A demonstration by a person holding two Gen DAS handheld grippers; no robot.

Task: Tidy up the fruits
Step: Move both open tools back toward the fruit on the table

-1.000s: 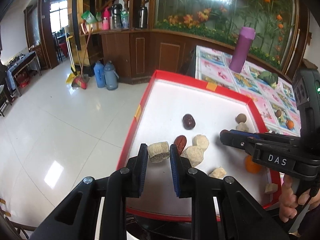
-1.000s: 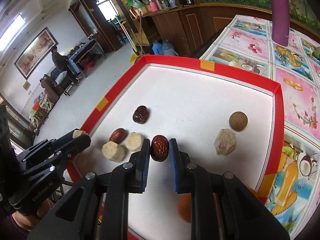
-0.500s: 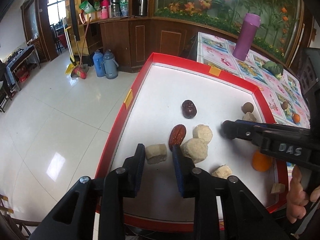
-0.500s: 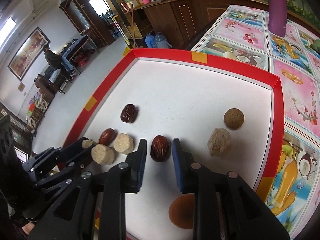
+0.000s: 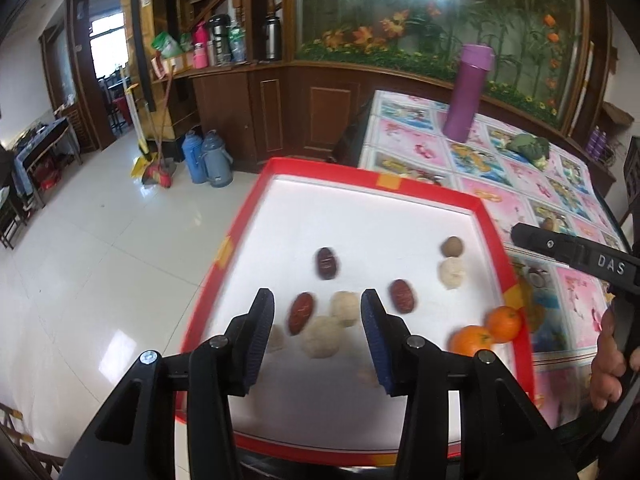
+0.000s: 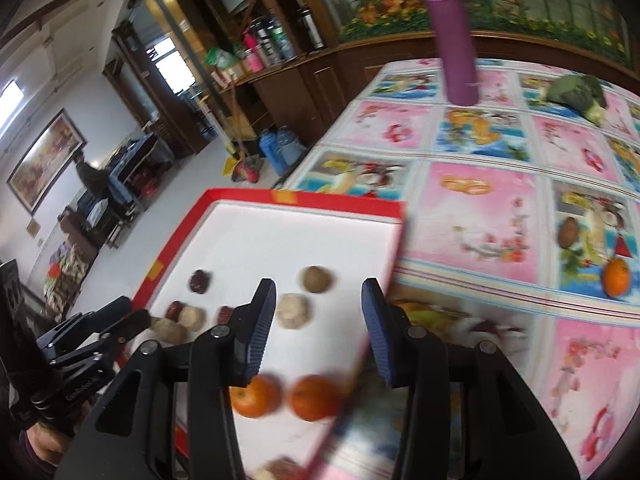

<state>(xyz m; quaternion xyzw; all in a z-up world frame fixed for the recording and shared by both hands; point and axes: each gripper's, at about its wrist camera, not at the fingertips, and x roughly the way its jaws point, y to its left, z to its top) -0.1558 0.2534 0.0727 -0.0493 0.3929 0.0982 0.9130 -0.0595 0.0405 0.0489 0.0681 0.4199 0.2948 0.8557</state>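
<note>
Left gripper spread wide and empty above the near left part of a red-rimmed white tray. Right gripper likewise wide, empty, over the tray's right rim. Three red dates, pale lumps mid-tray; two oranges at the right edge.

Home dining room: wood cabinets, thermos flasks, broom, patterned tablecloth

White letters "DAS" stand on the black right gripper, seen from the left wrist; no other text is readable.
</note>
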